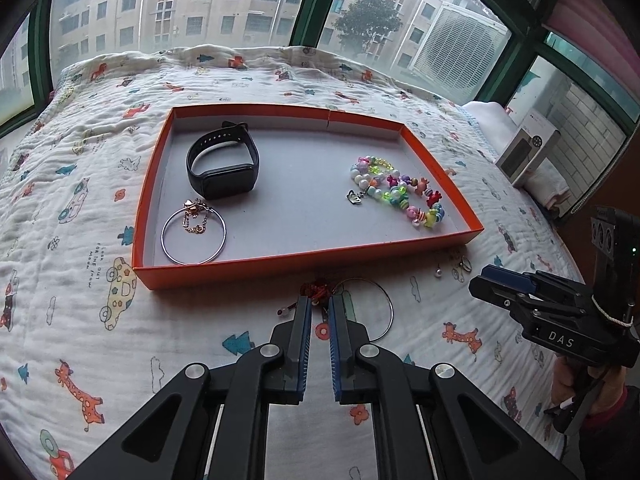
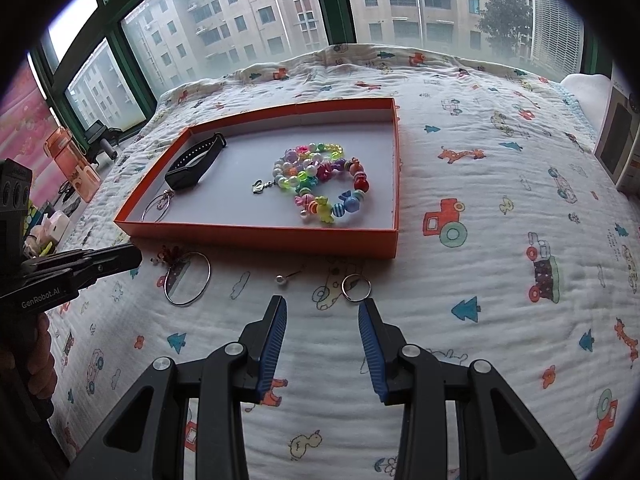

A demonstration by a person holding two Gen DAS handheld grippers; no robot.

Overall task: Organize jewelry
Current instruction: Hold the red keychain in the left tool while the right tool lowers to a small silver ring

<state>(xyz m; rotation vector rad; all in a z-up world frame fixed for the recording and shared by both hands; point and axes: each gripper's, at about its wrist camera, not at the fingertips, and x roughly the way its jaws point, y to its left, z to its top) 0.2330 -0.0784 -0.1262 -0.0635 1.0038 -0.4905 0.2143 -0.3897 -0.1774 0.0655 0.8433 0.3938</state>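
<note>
Bangle [image 1: 374, 308] of thin wire with a red tassel looks light, stiff and slippery, so the left gripper [image 1: 319, 312], pressed nearly together beside its left rim near the tray [image 1: 304, 268], should pinch that rim, while the right gripper [image 2: 322, 312] stands spread and empty.

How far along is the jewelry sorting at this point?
Done: the orange tray holds the black watch, a silver bangle and the bead bracelets. In hand: the left gripper is nearly shut at the red-tasselled bangle on the quilt. Left: the pearl earring and ring before the empty right gripper.
</note>
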